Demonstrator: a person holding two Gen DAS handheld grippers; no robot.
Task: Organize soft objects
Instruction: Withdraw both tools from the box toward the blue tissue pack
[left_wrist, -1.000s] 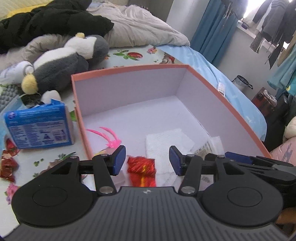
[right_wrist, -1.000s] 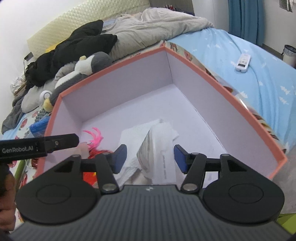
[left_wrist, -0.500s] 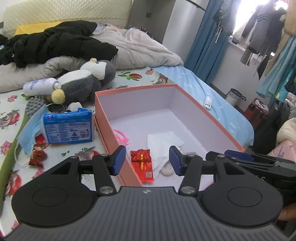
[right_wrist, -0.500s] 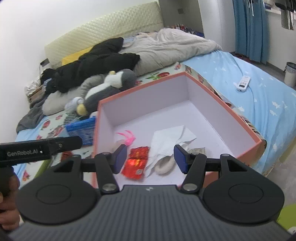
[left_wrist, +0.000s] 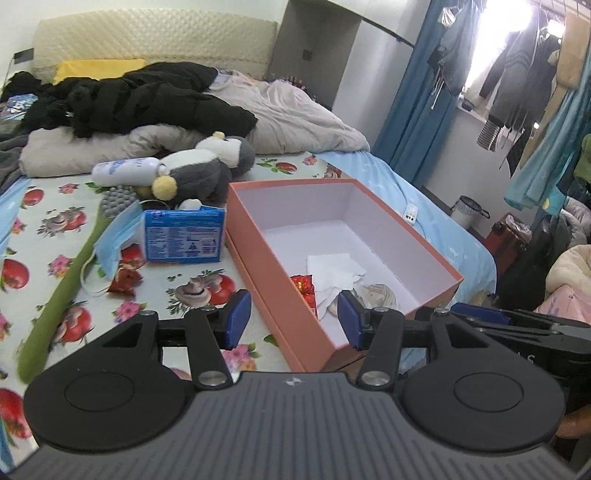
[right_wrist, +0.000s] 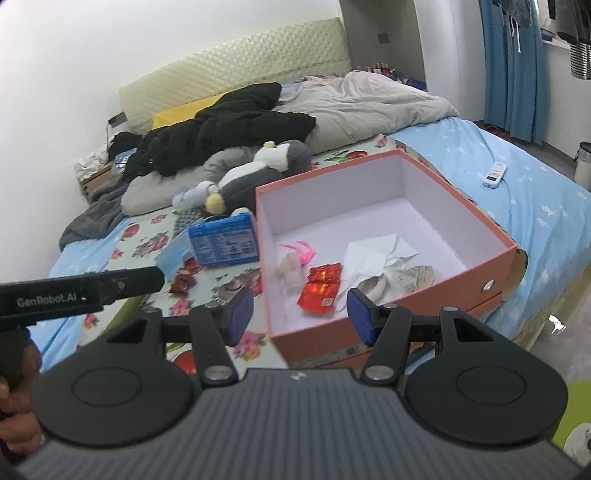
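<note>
Nearest the lens, the left tongs stand apart with nothing between the blue pads, hovering over the near edge of the bed. The right tongs are likewise apart and empty; at their 9 o'clock the left tool's black bar crosses the right wrist view, gripped by a hand.

Just beyond both tongs sits the orange box, open, on the bed's flowered sheet. Inside it, at the near end, lie a red foil packet, a crumpled white cloth at its 3 o'clock, a pale rounded item partly under the cloth, and a pink feathery toy at the packet's 11 o'clock.

Outside the box, at its 9 o'clock, stands a blue tissue pack, touching a blue face mask; a small red wrapper lies nearer. Farther off, at 12 o'clock from the pack, a grey-and-white plush penguin lies beside a white bottle. Beyond these are a black garment and a beige duvet.
</note>
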